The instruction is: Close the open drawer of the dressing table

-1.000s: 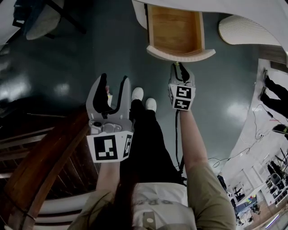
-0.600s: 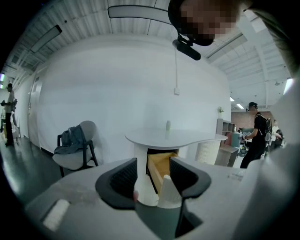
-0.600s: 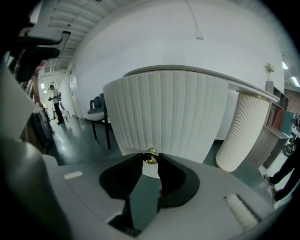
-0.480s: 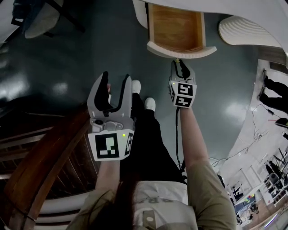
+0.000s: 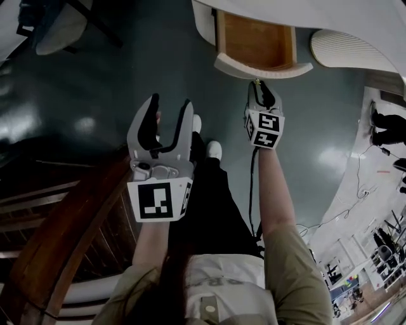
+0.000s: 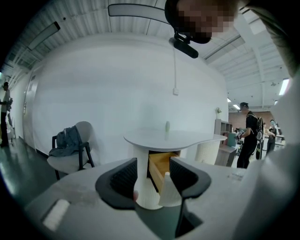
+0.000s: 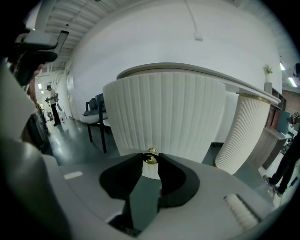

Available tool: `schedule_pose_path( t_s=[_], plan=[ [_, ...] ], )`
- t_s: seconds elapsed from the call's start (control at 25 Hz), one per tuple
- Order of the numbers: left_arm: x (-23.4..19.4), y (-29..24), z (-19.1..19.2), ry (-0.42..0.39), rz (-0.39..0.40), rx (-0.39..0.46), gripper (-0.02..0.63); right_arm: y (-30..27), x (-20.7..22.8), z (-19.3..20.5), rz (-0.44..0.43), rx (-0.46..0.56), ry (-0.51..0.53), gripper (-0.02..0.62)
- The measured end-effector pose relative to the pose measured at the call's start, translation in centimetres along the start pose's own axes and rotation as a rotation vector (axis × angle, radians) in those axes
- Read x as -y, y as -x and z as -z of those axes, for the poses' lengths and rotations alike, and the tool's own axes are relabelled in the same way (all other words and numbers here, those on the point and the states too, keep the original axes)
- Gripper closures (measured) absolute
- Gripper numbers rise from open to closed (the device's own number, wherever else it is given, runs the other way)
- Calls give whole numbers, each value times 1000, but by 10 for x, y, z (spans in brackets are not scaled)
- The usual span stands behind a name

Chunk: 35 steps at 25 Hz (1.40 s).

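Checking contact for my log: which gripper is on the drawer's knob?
The right gripper, its jaws closed on the gold knob; the left gripper hangs open and empty.

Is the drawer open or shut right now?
Open. The drawer sticks out from under the white tabletop, showing its wooden inside. The right claw grips its gold knob.

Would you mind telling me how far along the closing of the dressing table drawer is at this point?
Done: the right gripper has its fingers closed on the brass knob of the drawer. In hand: the push itself, as the drawer stands well out of the dressing table with its wooden inside showing. Left: slide it fully in and let go. The left gripper hangs open and empty.
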<state>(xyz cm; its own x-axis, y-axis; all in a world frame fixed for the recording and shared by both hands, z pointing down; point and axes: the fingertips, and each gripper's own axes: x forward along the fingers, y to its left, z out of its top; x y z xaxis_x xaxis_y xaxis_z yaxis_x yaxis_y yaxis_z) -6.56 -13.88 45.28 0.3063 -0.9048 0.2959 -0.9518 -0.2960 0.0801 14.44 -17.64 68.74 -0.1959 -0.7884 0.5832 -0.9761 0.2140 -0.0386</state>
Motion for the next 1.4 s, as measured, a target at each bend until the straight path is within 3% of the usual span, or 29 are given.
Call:
schedule_pose_path(
  t_s=[1.4],
  plan=[
    [-20, -42, 26, 4, -2, -54, 387, -57, 15, -50, 1, 44, -43, 489]
  ],
)
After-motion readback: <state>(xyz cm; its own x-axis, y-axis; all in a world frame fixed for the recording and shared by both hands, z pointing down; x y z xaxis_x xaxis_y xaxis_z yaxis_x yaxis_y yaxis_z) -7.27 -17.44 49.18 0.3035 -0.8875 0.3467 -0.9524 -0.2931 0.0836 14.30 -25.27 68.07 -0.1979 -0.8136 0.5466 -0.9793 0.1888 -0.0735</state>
